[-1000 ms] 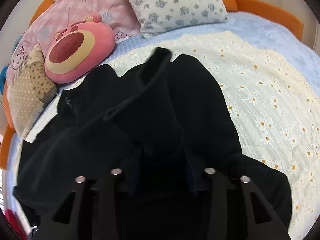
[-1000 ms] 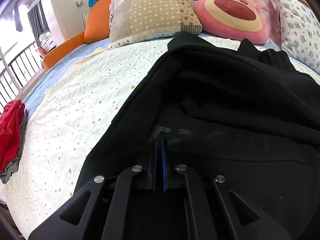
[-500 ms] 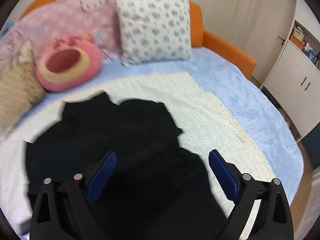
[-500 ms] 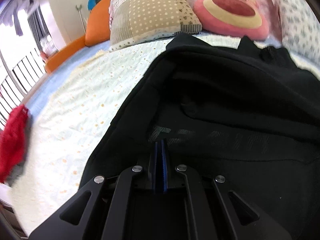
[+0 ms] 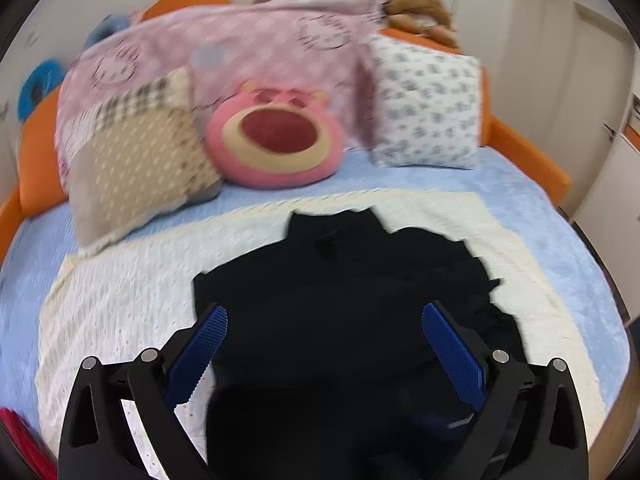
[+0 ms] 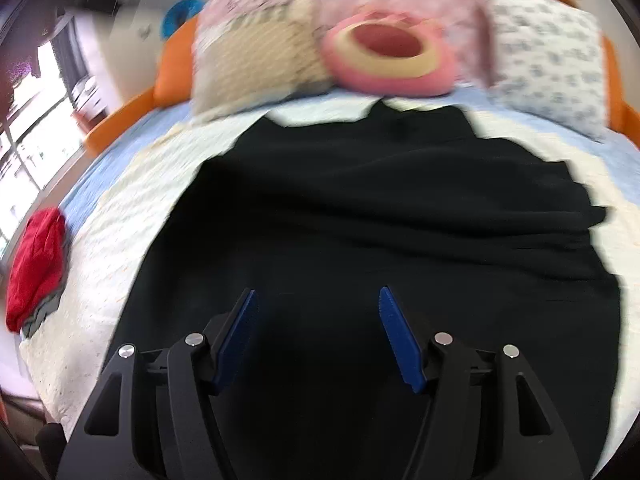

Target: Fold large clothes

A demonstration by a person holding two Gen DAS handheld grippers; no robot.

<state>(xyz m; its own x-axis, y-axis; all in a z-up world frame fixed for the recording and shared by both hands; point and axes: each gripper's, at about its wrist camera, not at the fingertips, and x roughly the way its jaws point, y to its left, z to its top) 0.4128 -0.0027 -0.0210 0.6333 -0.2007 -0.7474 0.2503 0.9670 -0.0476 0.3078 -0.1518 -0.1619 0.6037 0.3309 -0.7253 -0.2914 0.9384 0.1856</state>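
The black garment [image 5: 352, 320] lies spread on the cream daisy-print cover [image 5: 120, 300] in the middle of the bed [image 5: 532, 216]. Its collar end points toward the pillows; its lower part extends under both tools toward the near edge. The cloth lies in loose folds, with an uneven outline on the right side.

Left tool [image 5: 325, 322]: the jaws stand spread wide and are opening. The blue pads [image 5: 198, 354] hold nothing. The garment shows in the gap between them, below the tool and apart from the pads.

Right tool [image 6: 316, 312]: the jaws stand partly spread and are opening. No cloth is pinched between the pads [image 6: 400, 340]. The garment fills the view beneath and beyond the fingers.

Surroundings:
- A pink bear-face cushion [image 5: 276, 140] sits at the head of the bed.
- A beige dotted pillow [image 5: 136, 164] leans just beside the cushion on its left in the left wrist view.
- A white floral pillow [image 5: 428, 112] stands on the cushion's right.
- A pink cat-print blanket [image 5: 240, 44] is draped behind all three.
- A red cloth [image 6: 36, 268] lies near the bed's left edge in the right wrist view, well apart from the garment.
- The orange bed surround [image 5: 36, 152] borders the mattress.

Both views are motion-blurred; fine detail on the garment cannot be told.
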